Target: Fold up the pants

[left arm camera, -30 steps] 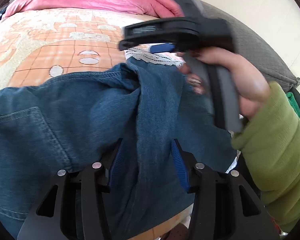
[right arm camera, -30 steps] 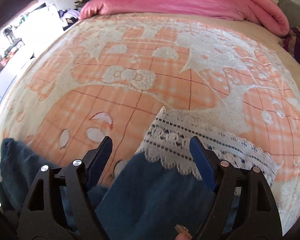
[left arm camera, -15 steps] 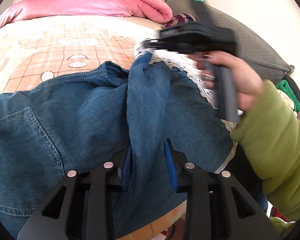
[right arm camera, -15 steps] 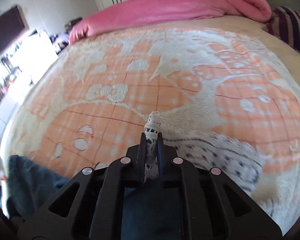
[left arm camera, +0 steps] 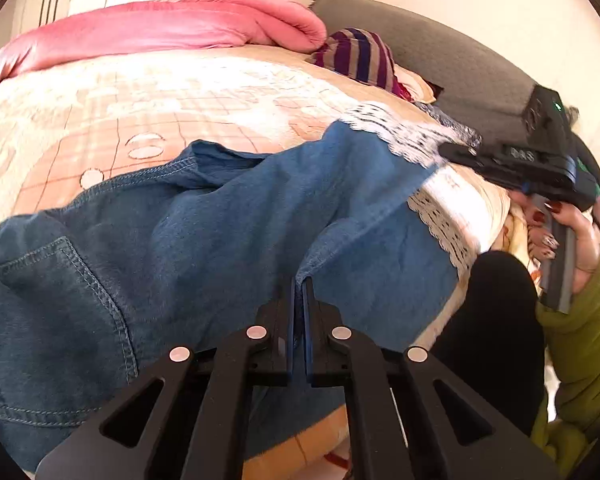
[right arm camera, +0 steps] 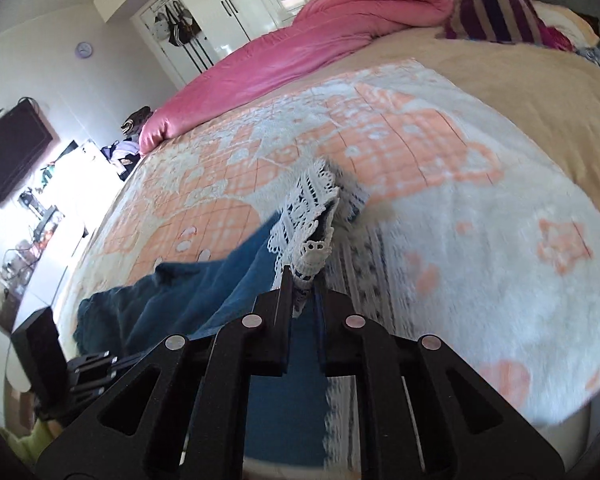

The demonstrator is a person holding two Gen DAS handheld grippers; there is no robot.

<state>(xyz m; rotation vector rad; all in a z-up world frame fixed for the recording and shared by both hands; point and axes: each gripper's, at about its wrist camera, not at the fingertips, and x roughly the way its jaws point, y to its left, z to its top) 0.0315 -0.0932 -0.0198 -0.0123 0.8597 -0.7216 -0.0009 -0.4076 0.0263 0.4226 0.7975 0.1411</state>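
right gripper (right arm camera: 303, 280) pulled lace hem (right arm camera: 308, 216) rightward — pants (left arm camera: 188, 232) taut.

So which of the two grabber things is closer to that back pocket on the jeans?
Left. The left gripper pinches denim partway along the jeans, not far from the back pocket. The right gripper clamps the lace hem at the leg's far end.

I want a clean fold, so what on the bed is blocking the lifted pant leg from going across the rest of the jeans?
Nothing visible. The right gripper pinches the lace hem; only bare jeans and blanket lie near it.
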